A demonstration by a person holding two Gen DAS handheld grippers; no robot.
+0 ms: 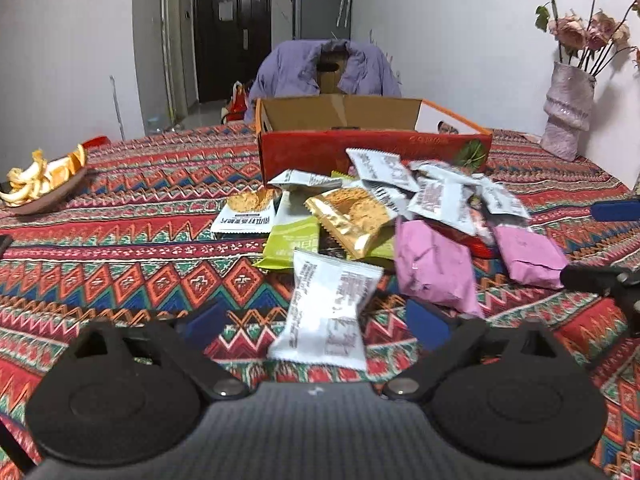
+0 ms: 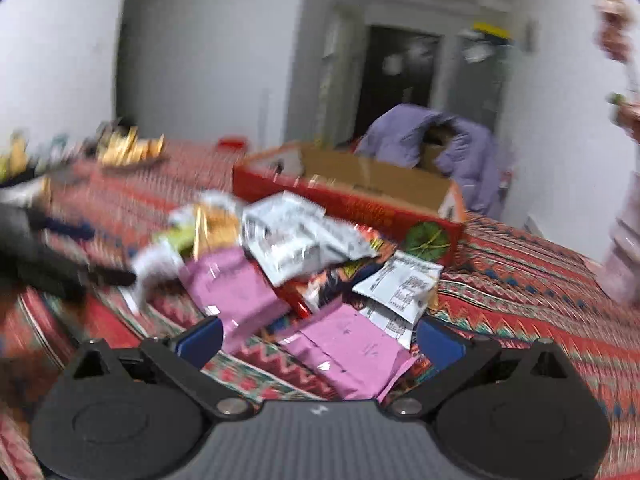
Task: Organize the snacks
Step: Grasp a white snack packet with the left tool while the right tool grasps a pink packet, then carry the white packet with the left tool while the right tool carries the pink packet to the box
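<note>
Left gripper (image 1: 316, 320) and right gripper (image 2: 318, 338) of the same build, black plastic arms with triangular cut-outs, blue pads on the fingertips (image 1: 426, 326), round black discs on both sides, silver pivot screws, grey ribbed body with a small white mark

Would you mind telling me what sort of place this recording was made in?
Most likely a home dining area: a table under a patterned cloth, a jacket-draped chair, a vase of flowers and a dark entrance door.

Beyond my desk's (image 1: 120, 240) far edge, white walls (image 1: 460, 40), a dark door (image 1: 230, 36) and a jacket-draped chair (image 1: 328, 68).
</note>
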